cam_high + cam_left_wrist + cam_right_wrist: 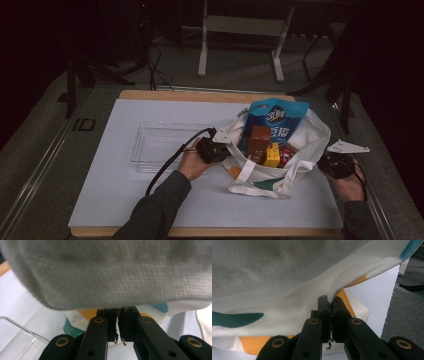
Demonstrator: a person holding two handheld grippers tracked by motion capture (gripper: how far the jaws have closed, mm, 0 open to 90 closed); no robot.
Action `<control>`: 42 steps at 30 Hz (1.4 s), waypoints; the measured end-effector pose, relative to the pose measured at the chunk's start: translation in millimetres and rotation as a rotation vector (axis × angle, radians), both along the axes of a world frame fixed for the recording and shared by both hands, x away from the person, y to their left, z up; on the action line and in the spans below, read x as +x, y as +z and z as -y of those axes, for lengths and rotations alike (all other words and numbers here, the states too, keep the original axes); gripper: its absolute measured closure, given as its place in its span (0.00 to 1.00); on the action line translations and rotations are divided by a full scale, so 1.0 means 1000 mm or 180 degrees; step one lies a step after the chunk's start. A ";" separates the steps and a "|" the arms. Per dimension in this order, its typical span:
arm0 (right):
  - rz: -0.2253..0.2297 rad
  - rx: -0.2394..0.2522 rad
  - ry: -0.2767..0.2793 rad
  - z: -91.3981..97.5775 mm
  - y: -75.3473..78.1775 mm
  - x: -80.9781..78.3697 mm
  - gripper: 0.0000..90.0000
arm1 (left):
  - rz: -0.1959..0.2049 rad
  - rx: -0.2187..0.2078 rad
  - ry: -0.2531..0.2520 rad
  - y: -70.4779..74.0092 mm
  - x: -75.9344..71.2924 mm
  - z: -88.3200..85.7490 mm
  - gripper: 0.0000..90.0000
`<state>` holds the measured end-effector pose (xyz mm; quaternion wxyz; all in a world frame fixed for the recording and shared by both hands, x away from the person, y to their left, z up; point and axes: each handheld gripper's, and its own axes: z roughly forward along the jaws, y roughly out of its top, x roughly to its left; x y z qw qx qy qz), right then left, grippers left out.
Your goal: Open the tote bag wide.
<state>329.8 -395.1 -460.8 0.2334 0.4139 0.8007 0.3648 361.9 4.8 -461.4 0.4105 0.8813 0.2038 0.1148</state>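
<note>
A dim room with a grey floor surrounds a wooden table (150,95) covered by a white mat (115,190). On the mat stands a white tote bag (305,150) with teal and orange patches, and just to its left lies a clear plastic tray (160,142). The left gripper (215,149) sits at the bag's left edge, its jaws pressed together on the bag's cloth (112,272); in the left gripper view the pads meet right under the fabric's lower edge. The right gripper (336,164) is at the bag's right edge, jaws likewise pinched shut on a fold of the cloth (332,293). Inside the bag stand a blue snack packet (275,117), a brown box (259,142) and a yellow box (272,155); a red item beside them is too hidden to identify. The cloth blocks most of both gripper views.
</note>
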 end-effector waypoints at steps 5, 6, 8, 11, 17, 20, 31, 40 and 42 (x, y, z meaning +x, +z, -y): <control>-0.0044 -0.0003 -0.0023 0.000 -0.005 0.001 0.97 | 0.0041 0.0099 0.0012 -0.003 -0.002 0.002 0.95; -0.0056 -0.0011 -0.0030 0.000 -0.006 0.001 0.97 | 0.0050 0.0121 0.0012 -0.003 -0.003 0.003 0.95; -0.0078 -0.0030 -0.0046 -0.001 -0.009 0.002 0.97 | 0.0071 0.0184 0.0015 -0.004 -0.003 0.005 0.95; -0.0125 -0.0053 -0.0075 -0.001 -0.015 0.003 0.97 | 0.0083 0.0226 0.0032 -0.005 -0.004 0.007 0.96; -0.0175 -0.0049 -0.0102 -0.001 -0.022 0.004 0.97 | 0.0040 0.0281 0.0041 -0.006 -0.004 0.009 0.96; -0.0258 -0.0105 -0.0128 -0.002 -0.030 0.006 0.97 | 0.0015 0.0355 0.0051 -0.008 -0.004 0.011 0.96; -0.0351 -0.0148 -0.0172 -0.005 -0.038 0.009 0.97 | -0.0079 0.0404 0.0093 -0.011 -0.002 0.013 0.97; -0.0344 -0.0131 -0.0128 -0.002 -0.026 0.006 0.92 | -0.0136 0.0109 0.0071 -0.002 -0.002 0.002 0.84; -0.0328 -0.0119 -0.0116 0.000 -0.022 0.002 0.89 | -0.0139 0.0028 0.0083 0.002 -0.002 -0.002 0.82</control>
